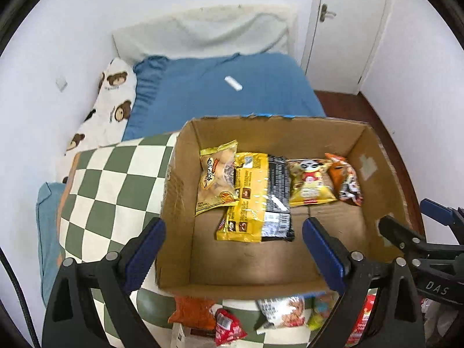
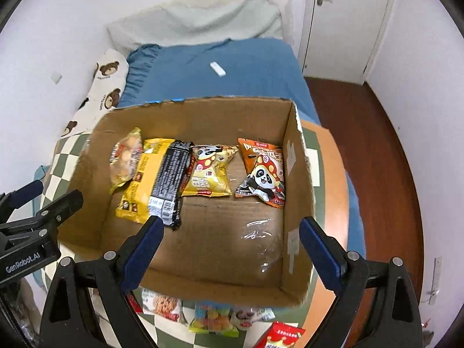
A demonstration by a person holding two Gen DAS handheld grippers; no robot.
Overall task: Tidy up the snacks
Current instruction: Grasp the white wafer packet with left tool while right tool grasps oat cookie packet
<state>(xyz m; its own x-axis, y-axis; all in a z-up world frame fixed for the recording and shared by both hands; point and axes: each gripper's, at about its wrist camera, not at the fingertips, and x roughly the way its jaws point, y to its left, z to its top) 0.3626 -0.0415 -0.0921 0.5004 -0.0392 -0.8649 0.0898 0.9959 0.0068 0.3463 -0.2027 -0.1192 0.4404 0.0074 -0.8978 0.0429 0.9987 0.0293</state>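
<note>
Claws, left claw (image 1: 233, 229) and right claw (image 2: 230, 229), gape wide, empty.

Box (image 2: 298, 203) brown cardboard, blue tape along far rim. Inside: pale yellow bun bag (image 2: 126, 159); yellow-and-black packet (image 2: 156, 182); yellow panda bag (image 2: 208, 171); orange panda bag (image 2: 262, 171), red spotted cap on panda. Cloth (image 1: 110, 179) green-and-white checks, orange border. Sheet (image 1: 217, 92) blue. Pillow (image 1: 107, 107) white, brown bear print. Gripper pads (image 2: 145, 249) blue, arms black. Floor (image 2: 377, 145) reddish brown. Walls, door white.
</note>
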